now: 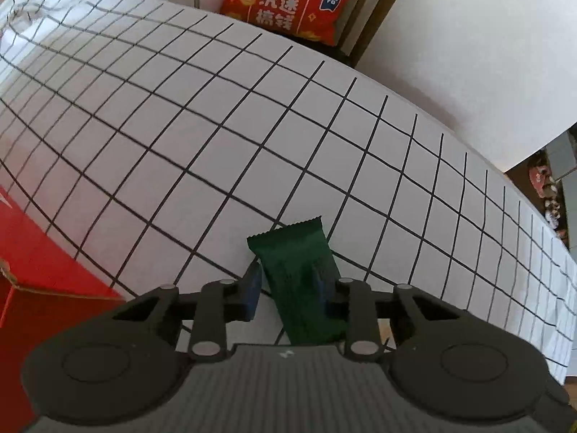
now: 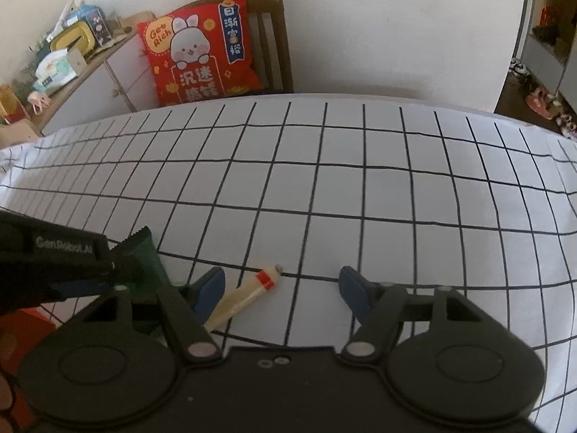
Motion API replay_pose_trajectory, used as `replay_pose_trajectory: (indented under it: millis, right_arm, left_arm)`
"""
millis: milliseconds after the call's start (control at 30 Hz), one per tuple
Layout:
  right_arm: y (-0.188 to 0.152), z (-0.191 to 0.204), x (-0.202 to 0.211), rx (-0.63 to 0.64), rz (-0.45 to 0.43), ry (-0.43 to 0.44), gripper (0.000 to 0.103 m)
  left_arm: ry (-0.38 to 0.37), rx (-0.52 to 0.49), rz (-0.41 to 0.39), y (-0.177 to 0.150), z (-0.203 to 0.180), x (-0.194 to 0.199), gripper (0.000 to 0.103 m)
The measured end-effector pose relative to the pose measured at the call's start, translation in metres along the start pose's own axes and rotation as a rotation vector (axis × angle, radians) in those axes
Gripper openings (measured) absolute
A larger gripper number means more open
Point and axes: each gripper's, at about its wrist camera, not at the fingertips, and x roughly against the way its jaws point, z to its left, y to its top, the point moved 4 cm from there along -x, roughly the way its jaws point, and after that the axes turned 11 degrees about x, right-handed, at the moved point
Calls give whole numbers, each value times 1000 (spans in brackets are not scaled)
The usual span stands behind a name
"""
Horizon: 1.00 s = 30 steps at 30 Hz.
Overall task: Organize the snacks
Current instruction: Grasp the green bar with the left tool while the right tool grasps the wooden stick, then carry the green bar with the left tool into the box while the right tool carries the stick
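On the gridded white table (image 2: pixel 324 187), two snacks show, and we judge the sorting part done at most

Left gripper (image 1: pixel 286 285): its jaws stand narrow with the dark green snack packet (image 1: pixel 295 270) between them. The blue pads look to press on the packet's two sides, so we read it as gripped. We cannot tell whether the packet's far end is clear of the cloth or resting on it. From the right wrist view the same packet (image 2: pixel 146 252) pokes out past the left tool's black body, just beside our right jaws

Right gripper (image 2: pixel 281 288): jaws standing apart, nothing pinched. A pale sausage stick with a red band (image 2: pixel 245 296) lies flat on the table, slanted, its near end close to the left-hand pad but not touched by it as far as we can see. We read this as the next pick, not yet made

Red box (image 1: pixel 47 252) at the left edge of the left wrist view, a flap open. We take it for the likely bin, though its inside is hidden, so what already sits in it we cannot say

Left to do, in our judgement: carry the green packet over, then close on the sausage stick and bring it too
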Motion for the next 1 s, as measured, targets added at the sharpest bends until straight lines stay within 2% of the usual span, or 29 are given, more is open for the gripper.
replay_pose_trajectory:
  millis: [133, 200, 267, 333, 400, 433, 633, 900, 1000]
  right_arm:
    - [-6, 18, 0, 103, 8, -51, 49]
    - [-10, 24, 1, 157, -1, -77, 33]
    - [-14, 25, 4, 180, -11, -67, 20]
    - [-18, 24, 8, 201, -19, -49, 10]
    - [-22, 21, 10, 210, -26, -29, 9]
    - [-24, 17, 12, 200, -28, -18, 9]
    - [-31, -7, 21, 118, -40, 49, 9]
    - [-46, -19, 36, 100, -58, 66, 9]
    - [-48, -21, 40, 96, -63, 67, 9]
  left_arm:
    - [-25, 35, 26, 4, 5, 0, 29]
    - [-21, 46, 26, 6, 5, 0, 29]
    - [-21, 63, 36, 6, 5, 0, 30]
    - [-32, 77, 60, 5, 4, -2, 46]
    - [-32, 97, 57, 6, 4, -2, 57]
    - [-31, 99, 49, 6, 3, -1, 57]
    - [19, 79, 38, 1, -13, -9, 58]
    - [163, 9, -60, -18, -37, -10, 56]
    - [192, -8, -94, -24, -39, -8, 49]
